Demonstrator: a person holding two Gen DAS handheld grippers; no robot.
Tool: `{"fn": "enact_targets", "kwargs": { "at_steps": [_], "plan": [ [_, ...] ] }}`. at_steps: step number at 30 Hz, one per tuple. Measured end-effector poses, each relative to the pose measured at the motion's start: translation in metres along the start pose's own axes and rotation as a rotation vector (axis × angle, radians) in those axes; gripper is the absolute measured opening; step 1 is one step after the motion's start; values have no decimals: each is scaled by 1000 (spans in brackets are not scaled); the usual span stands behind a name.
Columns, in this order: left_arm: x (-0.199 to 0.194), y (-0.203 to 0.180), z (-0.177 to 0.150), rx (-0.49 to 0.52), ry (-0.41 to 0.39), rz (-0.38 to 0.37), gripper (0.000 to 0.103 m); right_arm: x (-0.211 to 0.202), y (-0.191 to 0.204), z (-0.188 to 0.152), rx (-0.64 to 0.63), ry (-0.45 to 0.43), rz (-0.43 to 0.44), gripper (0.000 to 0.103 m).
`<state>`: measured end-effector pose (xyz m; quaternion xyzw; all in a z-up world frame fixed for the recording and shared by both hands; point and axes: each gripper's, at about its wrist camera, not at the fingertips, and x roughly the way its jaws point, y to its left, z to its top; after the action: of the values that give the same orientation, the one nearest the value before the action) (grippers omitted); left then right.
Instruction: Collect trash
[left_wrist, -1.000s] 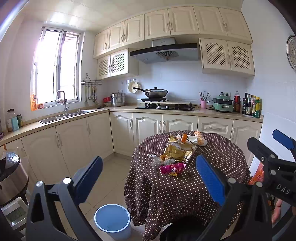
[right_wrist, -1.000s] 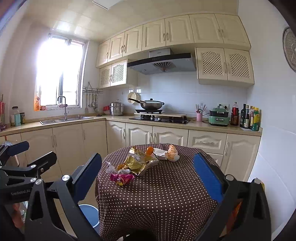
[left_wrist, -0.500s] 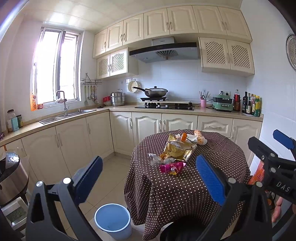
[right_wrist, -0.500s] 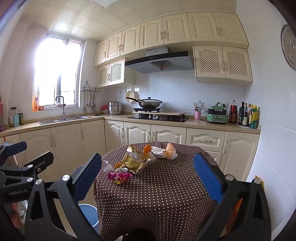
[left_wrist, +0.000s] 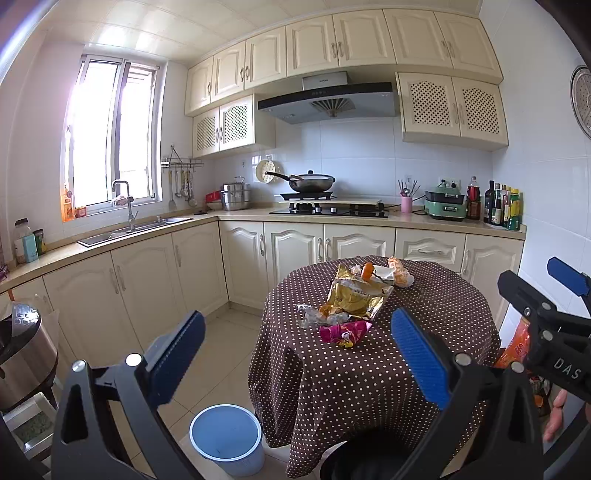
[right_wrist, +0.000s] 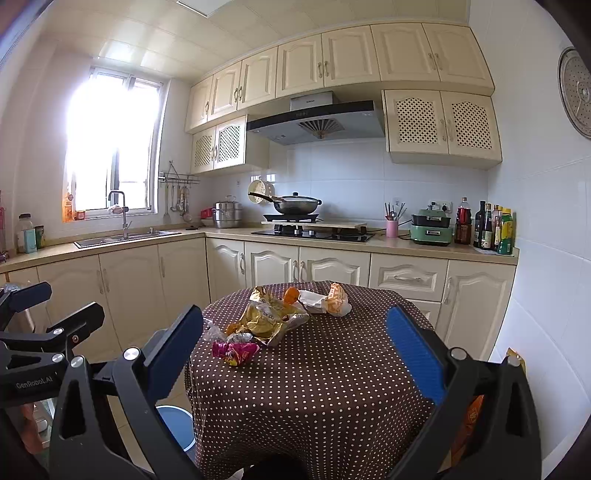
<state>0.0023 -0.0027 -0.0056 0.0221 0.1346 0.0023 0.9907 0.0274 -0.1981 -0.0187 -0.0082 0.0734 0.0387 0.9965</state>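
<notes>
Both two-finger tools were spread wide and held nothing: the left gripper (left_wrist: 297, 354) and the right gripper (right_wrist: 295, 350) hung short of the round table under a brown polka-dot cloth (right_wrist: 332, 387). A round blue plastic bin (left_wrist: 225, 437) stood on the floor by the table's left edge. The crumpled pink wrapper (right_wrist: 236, 350), gold foil bag (right_wrist: 269, 319) and orange-and-white wrappers (right_wrist: 334, 302) lay untouched toward the far edge, so collecting apparently had not started.
</notes>
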Motion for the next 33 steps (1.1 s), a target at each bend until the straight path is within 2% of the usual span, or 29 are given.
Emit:
{"fn": "enact_targets", "kwargs": {
  "at_steps": [24, 33],
  "plan": [
    [3, -1, 2, 1, 12, 2, 99, 2, -3, -3, 2, 13, 3, 96],
    [11, 5, 2, 7, 29, 26, 99, 19, 1, -7, 0, 49, 23, 96]
  ]
}}
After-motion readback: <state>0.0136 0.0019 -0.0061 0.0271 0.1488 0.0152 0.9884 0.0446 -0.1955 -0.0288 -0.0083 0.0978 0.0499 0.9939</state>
